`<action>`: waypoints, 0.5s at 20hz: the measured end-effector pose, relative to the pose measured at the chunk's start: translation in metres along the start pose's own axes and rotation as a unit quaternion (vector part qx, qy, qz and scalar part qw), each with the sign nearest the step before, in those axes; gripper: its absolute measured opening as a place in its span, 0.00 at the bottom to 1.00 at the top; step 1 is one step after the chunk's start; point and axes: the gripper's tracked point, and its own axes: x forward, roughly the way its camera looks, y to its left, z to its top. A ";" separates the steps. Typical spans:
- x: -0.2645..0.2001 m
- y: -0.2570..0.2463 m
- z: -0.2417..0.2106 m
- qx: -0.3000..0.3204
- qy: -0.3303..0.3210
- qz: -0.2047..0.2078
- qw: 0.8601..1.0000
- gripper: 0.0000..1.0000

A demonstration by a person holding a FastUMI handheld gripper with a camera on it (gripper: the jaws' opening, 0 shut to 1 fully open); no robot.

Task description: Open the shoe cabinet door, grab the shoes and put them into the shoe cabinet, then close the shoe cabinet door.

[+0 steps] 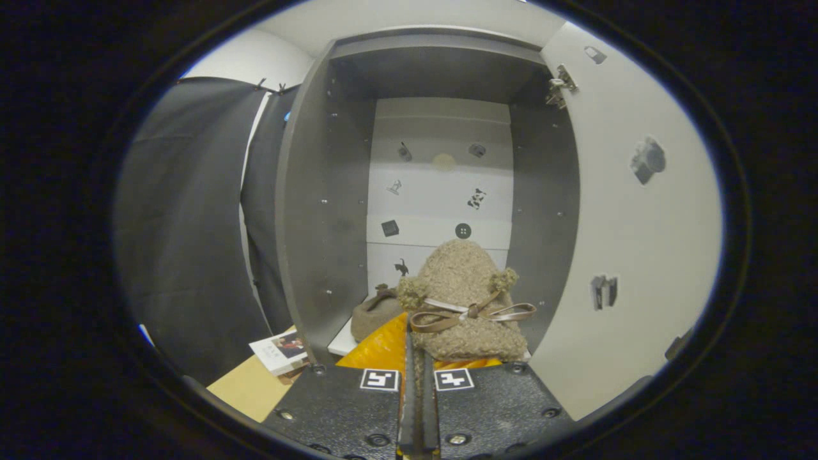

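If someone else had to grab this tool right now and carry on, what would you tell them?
Hand-held gripper: fingers closed together on the heel edge of a fuzzy beige slipper with pom-poms and a brown ribbon bow, which is held just ahead of them.
Grey shoe cabinet: its white door is swung open to the right.
A second, smoother brown slipper already lies on the cabinet floor, left of the held one.
Done: door opened, one slipper in.
Left: set the fuzzy slipper down inside beside the other, let go, pull back, close the door.
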 end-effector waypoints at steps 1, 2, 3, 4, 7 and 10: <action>0.012 0.000 0.002 -0.002 0.001 0.001 1.000 0.08; 0.026 0.000 0.002 -0.002 0.002 0.002 1.000 0.08; 0.039 0.000 0.004 -0.002 0.004 0.004 1.000 0.08; 0.052 -0.002 0.003 -0.004 0.006 0.002 1.000 0.07; 0.091 -0.004 -0.005 -0.009 0.018 0.004 1.000 0.07; 0.130 -0.003 -0.020 -0.007 0.041 0.007 0.999 0.08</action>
